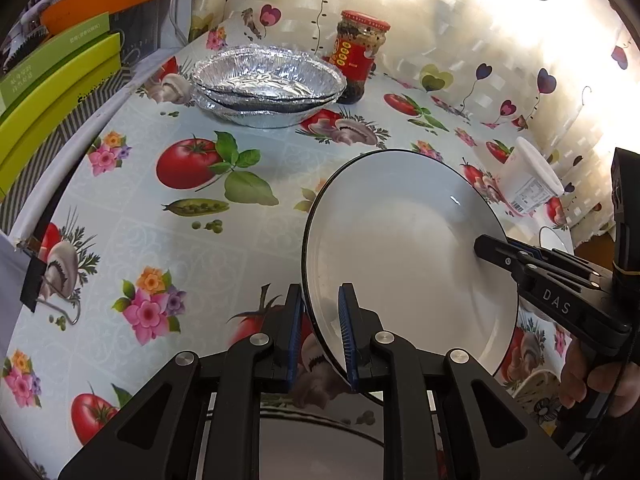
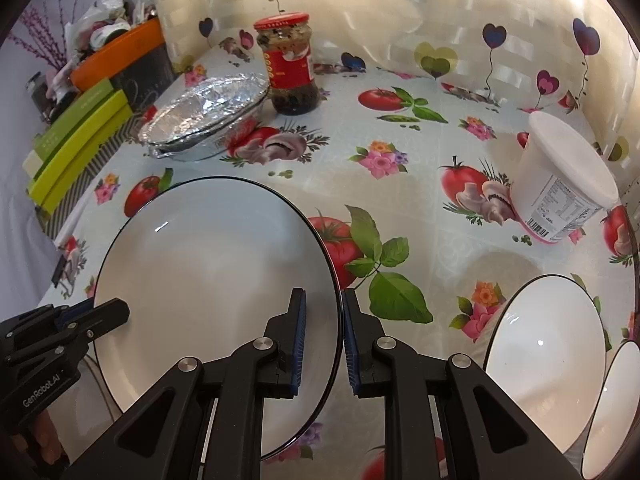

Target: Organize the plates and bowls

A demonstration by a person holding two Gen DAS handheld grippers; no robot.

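Observation:
A white plate with a thin black rim [image 1: 400, 248] [image 2: 208, 264] is held above the table. My left gripper [image 1: 320, 336] is shut on its left rim, one finger on each face. My right gripper [image 2: 324, 340] is shut on its right rim; it shows in the left wrist view [image 1: 496, 250] at the plate's right side. The left gripper shows in the right wrist view [image 2: 100, 314]. Two more white bowls [image 2: 548, 356] [image 2: 616, 412] sit at the right on the table. Another white plate [image 1: 320, 440] lies below the left gripper.
Stacked foil pans [image 1: 268, 84] [image 2: 208, 120] and a red-lidded jar [image 1: 358, 56] [image 2: 290, 68] stand at the back. A white lidded tub [image 2: 560, 184] [image 1: 528, 176] stands right. Green and orange boxes [image 1: 60, 80] [image 2: 80, 132] line the left edge. A curtain hangs behind.

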